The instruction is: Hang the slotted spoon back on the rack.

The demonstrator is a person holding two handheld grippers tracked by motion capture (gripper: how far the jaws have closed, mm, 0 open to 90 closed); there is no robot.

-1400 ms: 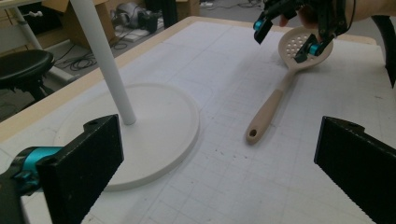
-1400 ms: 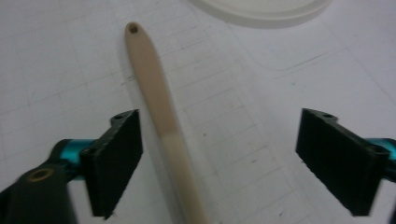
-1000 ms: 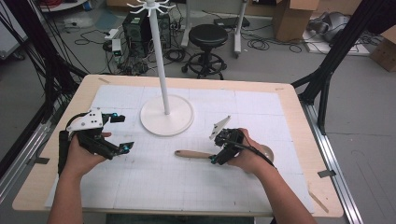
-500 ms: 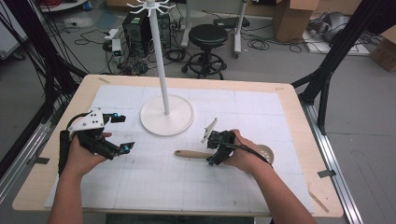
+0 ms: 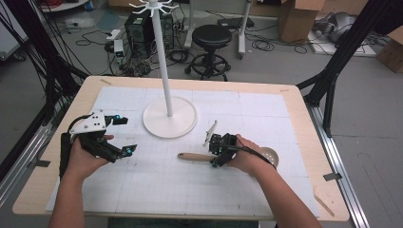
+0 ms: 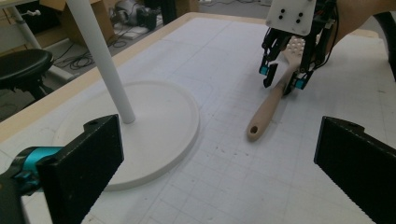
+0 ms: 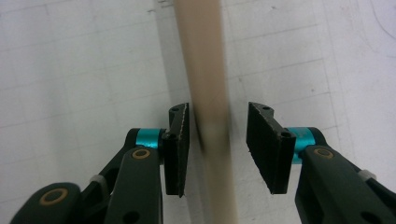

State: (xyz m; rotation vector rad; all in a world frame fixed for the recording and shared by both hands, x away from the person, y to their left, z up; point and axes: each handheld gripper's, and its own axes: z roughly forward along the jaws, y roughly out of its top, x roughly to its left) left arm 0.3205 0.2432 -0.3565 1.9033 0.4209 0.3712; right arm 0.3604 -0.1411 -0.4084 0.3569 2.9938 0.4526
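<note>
The right gripper [image 5: 215, 153] stands over the wooden-handled spatula with a pale perforated head [image 5: 196, 156], which lies flat on the white gridded mat [image 5: 266, 118] in front of the round white base of the tall white pole stand [image 5: 169, 117], near it but not touching. Compared with a second ago, this gripper has shifted a little toward the handle's middle and tipped down over it, and its jaws have just been closing. In the right gripper view the light wooden handle [image 7: 208, 93] runs straight up between the two black pads [image 7: 178, 149]. The left pad sits right against the handle's edge while the right pad stands clear, a strip of mat showing between them, so the jaws are apart and not yet clamped on the wood.

The left gripper [image 5: 121, 135] hovers over the mat's left part, well apart from the spatula, in the same spot as in both earlier frames. Its jaws stand wide apart with nothing between them; in the left gripper view the stand's base [image 6: 154, 126] and the spatula [image 6: 273, 105] lie beyond them. The spatula has not shifted on the mat
</note>
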